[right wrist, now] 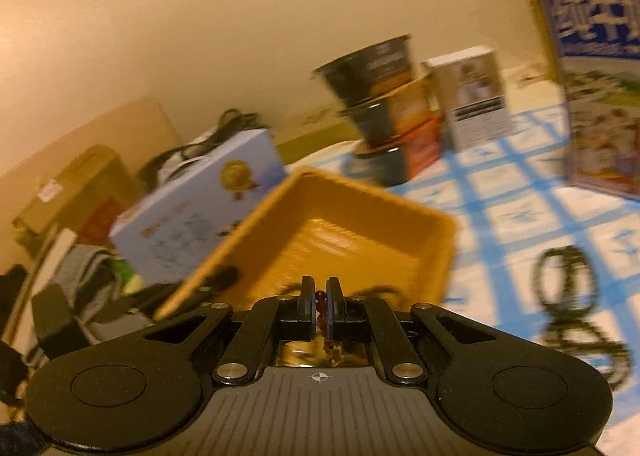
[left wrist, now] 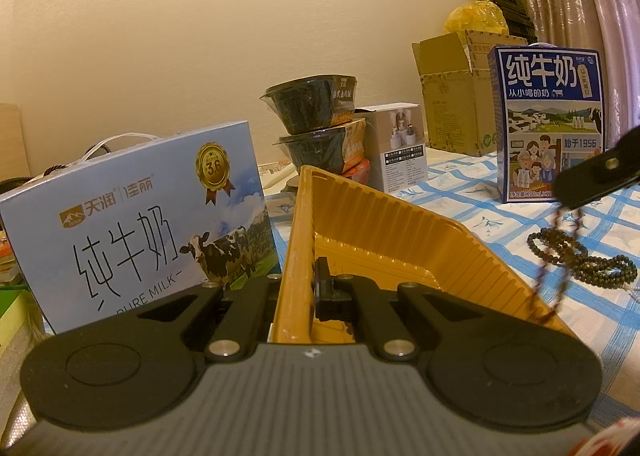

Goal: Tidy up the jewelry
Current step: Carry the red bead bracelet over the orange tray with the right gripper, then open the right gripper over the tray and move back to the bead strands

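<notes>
My left gripper is shut on the near wall of a yellow plastic tray and holds it tilted over the table. My right gripper is shut on a reddish-brown bead string, which dangles over the tray. In the left wrist view the right gripper enters at the right edge, with the string hanging down to the tray's right rim. A dark bead necklace lies coiled on the blue checked cloth, blurred in the right wrist view.
A light blue milk carton box stands left of the tray. Stacked black bowls, a small white box, a cardboard box and a dark blue milk box stand behind on the checked tablecloth.
</notes>
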